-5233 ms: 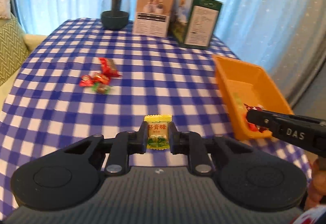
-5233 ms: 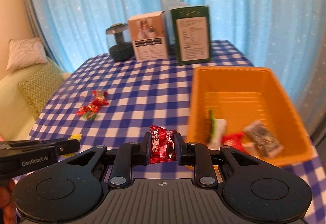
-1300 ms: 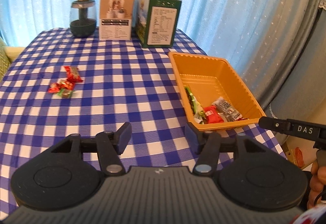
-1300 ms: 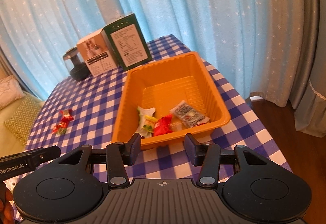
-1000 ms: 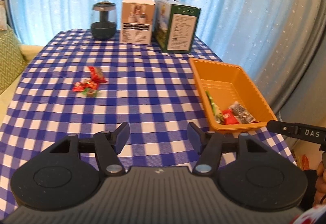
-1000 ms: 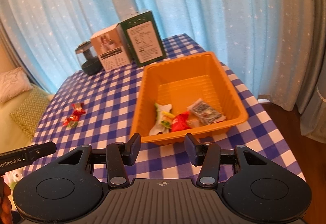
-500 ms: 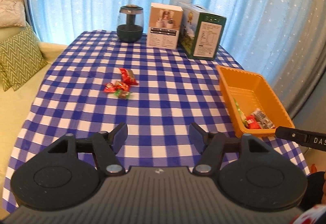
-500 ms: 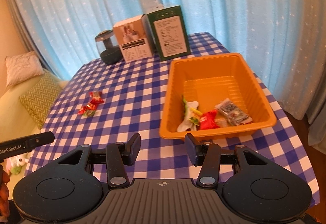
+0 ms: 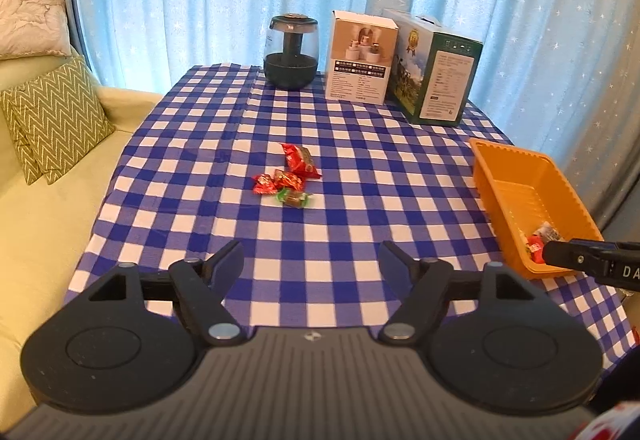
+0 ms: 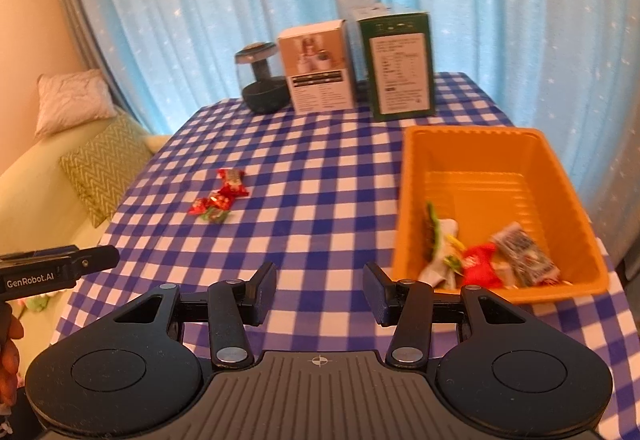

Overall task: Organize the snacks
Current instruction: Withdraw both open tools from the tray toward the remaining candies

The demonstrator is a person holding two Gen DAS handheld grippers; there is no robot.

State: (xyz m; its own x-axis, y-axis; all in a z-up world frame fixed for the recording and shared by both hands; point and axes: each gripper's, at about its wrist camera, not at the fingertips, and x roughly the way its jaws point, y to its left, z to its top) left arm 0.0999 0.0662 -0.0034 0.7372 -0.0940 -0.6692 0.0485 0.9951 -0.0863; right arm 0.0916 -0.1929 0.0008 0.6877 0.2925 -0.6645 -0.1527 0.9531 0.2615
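Now left gripper [image 9: 311,260] opening, empty, right gripper [image 10: 319,286] parted, empty, candies [image 9: 289,178] on tablecloth [image 9: 360,176].

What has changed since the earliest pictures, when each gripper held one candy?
Both candies were let go into the orange bin. The left gripper and right gripper are now empty, the left's jaws opening. Both views swung left, toward the loose candies. Those candies and the boxes stayed.

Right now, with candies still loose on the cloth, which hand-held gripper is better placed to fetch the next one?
Left, probably. The left hand-held gripper faces the loose candies, empty, jaws opening. The right hand-held gripper sits beside the orange bin.
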